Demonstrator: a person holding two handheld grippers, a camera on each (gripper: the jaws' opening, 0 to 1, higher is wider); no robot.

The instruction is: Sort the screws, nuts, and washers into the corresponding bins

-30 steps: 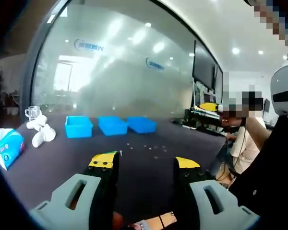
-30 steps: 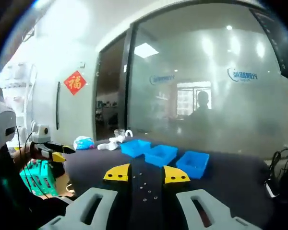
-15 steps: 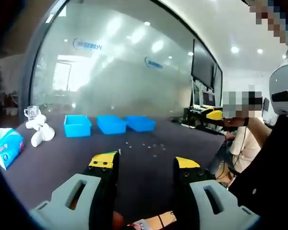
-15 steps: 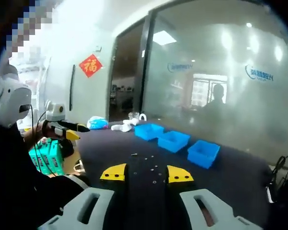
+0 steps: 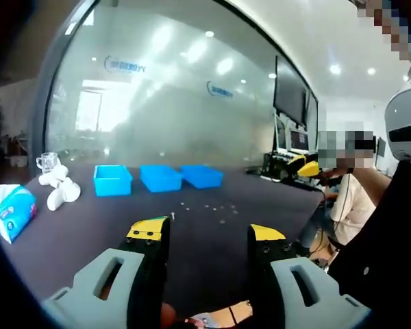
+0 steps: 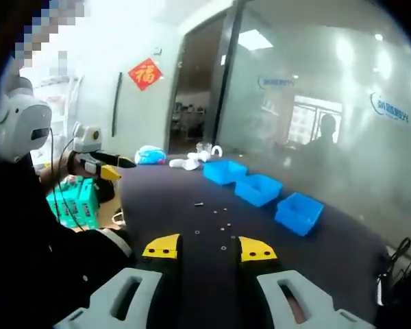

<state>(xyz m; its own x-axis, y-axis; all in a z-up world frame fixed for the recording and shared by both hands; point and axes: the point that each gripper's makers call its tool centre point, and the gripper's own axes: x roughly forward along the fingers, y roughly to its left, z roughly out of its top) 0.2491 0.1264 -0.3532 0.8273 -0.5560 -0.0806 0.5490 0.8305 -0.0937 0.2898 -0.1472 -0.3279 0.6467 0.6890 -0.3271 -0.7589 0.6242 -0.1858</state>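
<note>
Grey claws, yellow-tipped black jaws

The table has a dark, matt, smooth top. The three bins look like smooth blue plastic with a slight sheen. The small fasteners glint like metal. The wall behind is frosted glass, glossy with lamp reflections. The tissue pack looks like shiny plastic wrap.

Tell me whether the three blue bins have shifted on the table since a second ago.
No. In the left gripper view the blue bins keep their row and spacing beside the white toy; the right gripper view's change is camera motion.
</note>
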